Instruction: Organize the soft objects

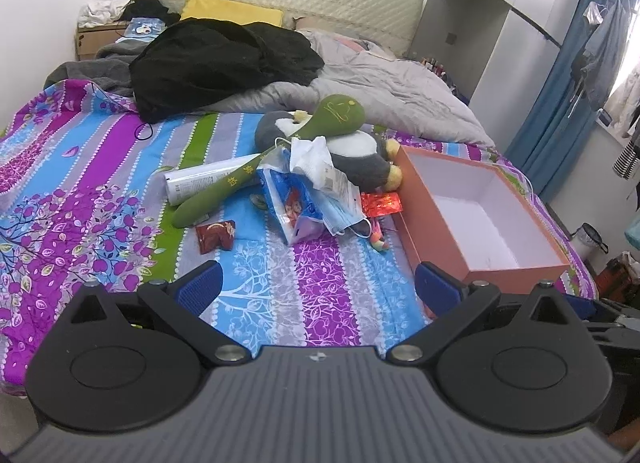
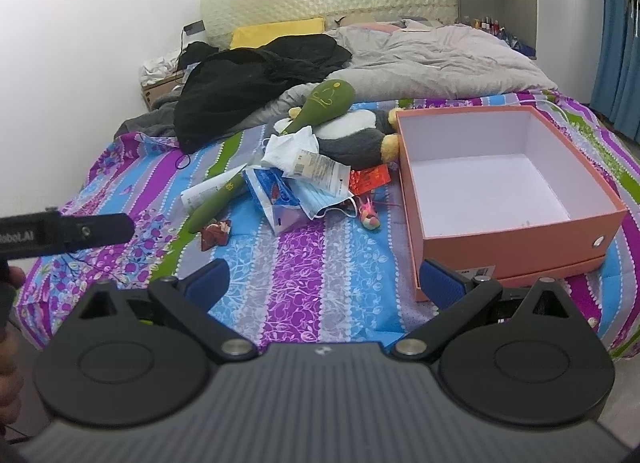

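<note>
A pile lies mid-bed: a grey and white plush penguin (image 1: 360, 155) (image 2: 356, 135), a long green plush stick (image 1: 272, 159) (image 2: 304, 119) across it, crumpled white tissue (image 1: 310, 155) (image 2: 288, 147), a blue face mask (image 1: 340, 215) (image 2: 320, 199) and a blue plastic bag (image 1: 292, 203) (image 2: 272, 199). An open orange box (image 1: 472, 223) (image 2: 508, 183), white inside and empty, sits right of the pile. My left gripper (image 1: 316, 287) is open and empty, near the bed's front. My right gripper (image 2: 324, 283) is open and empty, its right finger by the box's near corner.
A white tube (image 1: 200, 183) (image 2: 208, 191), red wrappers (image 1: 216, 235) (image 1: 380, 203) (image 2: 216, 233) and a small colourful toy (image 2: 370, 217) lie around the pile. Black clothing (image 1: 216, 63) (image 2: 248, 83) and a grey duvet (image 1: 392, 91) (image 2: 440, 59) cover the far bed. The left gripper's body (image 2: 64, 235) shows at left.
</note>
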`<action>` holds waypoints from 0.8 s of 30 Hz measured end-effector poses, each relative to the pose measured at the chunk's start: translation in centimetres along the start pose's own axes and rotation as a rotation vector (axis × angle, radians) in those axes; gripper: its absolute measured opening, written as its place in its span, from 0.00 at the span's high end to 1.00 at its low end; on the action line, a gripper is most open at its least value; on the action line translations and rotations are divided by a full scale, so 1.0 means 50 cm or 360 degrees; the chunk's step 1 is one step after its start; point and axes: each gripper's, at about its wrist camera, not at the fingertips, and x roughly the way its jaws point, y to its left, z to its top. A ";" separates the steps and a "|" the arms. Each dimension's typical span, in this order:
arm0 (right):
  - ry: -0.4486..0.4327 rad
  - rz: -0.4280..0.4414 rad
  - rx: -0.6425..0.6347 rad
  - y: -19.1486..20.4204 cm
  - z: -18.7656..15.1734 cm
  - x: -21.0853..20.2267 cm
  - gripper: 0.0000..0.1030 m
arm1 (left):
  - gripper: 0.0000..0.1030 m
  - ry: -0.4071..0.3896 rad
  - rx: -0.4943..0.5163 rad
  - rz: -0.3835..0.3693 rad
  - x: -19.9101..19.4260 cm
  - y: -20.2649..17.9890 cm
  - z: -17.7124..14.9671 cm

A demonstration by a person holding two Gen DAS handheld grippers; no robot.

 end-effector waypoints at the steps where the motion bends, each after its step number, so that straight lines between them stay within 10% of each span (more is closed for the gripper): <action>1: 0.0003 0.0003 0.0002 0.000 0.000 0.002 0.00 | 0.00 -0.0003 0.0001 0.0002 0.000 0.000 -0.001; 24: 0.0038 -0.0069 -0.0009 0.008 0.004 0.056 0.04 | 0.00 0.0042 -0.0013 -0.0005 0.067 0.005 0.015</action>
